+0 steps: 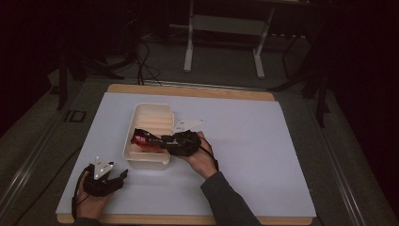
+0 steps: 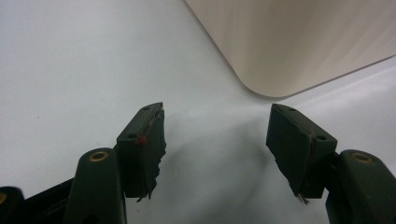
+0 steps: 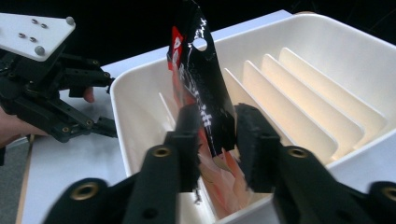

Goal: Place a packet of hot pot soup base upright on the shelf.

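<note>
Step in hand looks like slotting the packet (image 3: 201,88) into the near slot of the divided tray (image 3: 355,56); right gripper (image 3: 214,140) jaws loosened around it, packet between them, standing upright; left gripper (image 2: 217,140) released, empty, resting on the table (image 2: 70,60) beside the tray; next: back the right one out without tipping the packet.

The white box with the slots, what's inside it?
A black-and-red packet stands in a slot of the white box, between the right gripper jaws. Its bottom is hidden.
</note>
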A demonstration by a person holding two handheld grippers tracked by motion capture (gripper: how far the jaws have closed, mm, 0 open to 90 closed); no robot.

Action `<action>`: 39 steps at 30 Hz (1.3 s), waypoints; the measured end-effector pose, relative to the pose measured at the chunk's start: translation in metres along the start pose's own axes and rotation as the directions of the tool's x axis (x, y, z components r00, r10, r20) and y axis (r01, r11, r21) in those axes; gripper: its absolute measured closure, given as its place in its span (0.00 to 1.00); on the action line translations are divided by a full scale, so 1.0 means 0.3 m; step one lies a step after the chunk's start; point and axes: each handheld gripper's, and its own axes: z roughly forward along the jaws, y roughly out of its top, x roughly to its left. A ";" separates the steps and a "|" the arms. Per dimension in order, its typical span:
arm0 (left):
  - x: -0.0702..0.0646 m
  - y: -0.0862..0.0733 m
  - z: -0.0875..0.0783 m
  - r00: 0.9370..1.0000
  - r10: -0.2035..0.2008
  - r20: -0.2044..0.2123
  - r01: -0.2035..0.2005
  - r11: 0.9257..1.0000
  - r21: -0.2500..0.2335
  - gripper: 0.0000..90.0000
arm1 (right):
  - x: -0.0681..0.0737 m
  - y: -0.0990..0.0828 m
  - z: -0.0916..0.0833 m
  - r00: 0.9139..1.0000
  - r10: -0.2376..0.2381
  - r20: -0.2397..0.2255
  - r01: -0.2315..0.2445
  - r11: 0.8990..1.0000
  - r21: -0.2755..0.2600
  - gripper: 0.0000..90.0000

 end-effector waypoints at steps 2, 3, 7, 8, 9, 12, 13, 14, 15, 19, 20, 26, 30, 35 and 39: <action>0.000 0.000 0.000 1.000 0.000 0.000 0.000 1.000 -0.001 0.41 | 0.001 0.001 -0.002 1.000 -0.003 0.005 0.003 1.000 0.002 0.72; 0.000 0.000 0.000 1.000 -0.002 0.000 0.002 1.000 -0.001 0.41 | 0.002 0.004 -0.006 1.000 -0.012 0.026 0.012 1.000 0.006 0.67; 0.000 0.000 0.000 1.000 -0.002 0.000 0.002 1.000 -0.001 0.41 | 0.001 0.009 -0.014 0.999 -0.011 0.038 0.011 1.000 0.008 0.63; 0.000 0.000 0.000 1.000 -0.002 0.000 0.002 1.000 -0.001 0.41 | 0.001 0.009 -0.014 0.999 -0.011 0.038 0.011 1.000 0.008 0.63; 0.000 0.000 0.000 1.000 -0.003 0.000 0.003 1.000 -0.001 0.41 | 0.001 0.011 -0.019 0.999 -0.012 0.046 0.011 1.000 0.008 0.62; 0.000 0.000 0.000 1.000 -0.004 0.001 0.004 1.000 -0.002 0.41 | 0.004 0.015 -0.023 0.998 -0.019 0.054 0.018 1.000 0.013 0.61; 0.000 0.000 0.000 1.000 -0.004 0.000 0.004 1.000 -0.003 0.41 | 0.007 0.018 -0.027 0.998 -0.026 0.065 0.025 1.000 0.019 0.61; 0.000 0.000 0.000 1.000 -0.004 0.000 0.004 1.000 -0.003 0.41 | 0.007 0.018 -0.027 0.998 -0.026 0.065 0.025 1.000 0.019 0.61; 0.000 0.000 0.000 1.000 -0.005 0.000 0.005 1.000 -0.004 0.41 | 0.009 0.021 -0.031 0.997 -0.030 0.071 0.029 0.999 0.021 0.61; 0.000 0.000 0.001 1.000 -0.004 -0.001 0.004 1.000 -0.004 0.41 | 0.014 0.026 -0.040 0.996 -0.038 0.078 0.036 0.999 0.026 0.62; 0.000 0.000 0.001 1.000 -0.004 -0.001 0.004 1.000 -0.004 0.41 | 0.014 0.026 -0.040 0.996 -0.038 0.078 0.036 0.999 0.026 0.62; 0.000 0.000 0.001 1.000 -0.004 -0.001 0.004 1.000 -0.004 0.41 | 0.031 0.038 -0.053 0.991 -0.077 0.108 0.072 0.996 0.047 0.61; 0.000 0.000 0.000 1.000 -0.004 0.000 0.004 1.000 -0.005 0.41 | 0.039 0.046 -0.067 0.989 -0.090 0.115 0.085 0.995 0.049 0.61; 0.000 0.000 0.000 1.000 -0.004 -0.001 0.004 1.000 -0.005 0.41 | 0.036 0.048 -0.096 0.987 -0.094 0.127 0.087 0.995 0.056 0.61; 0.000 0.000 0.000 1.000 -0.004 -0.001 0.004 1.000 -0.005 0.41 | 0.025 0.042 -0.118 0.987 -0.079 0.138 0.071 0.996 0.061 0.61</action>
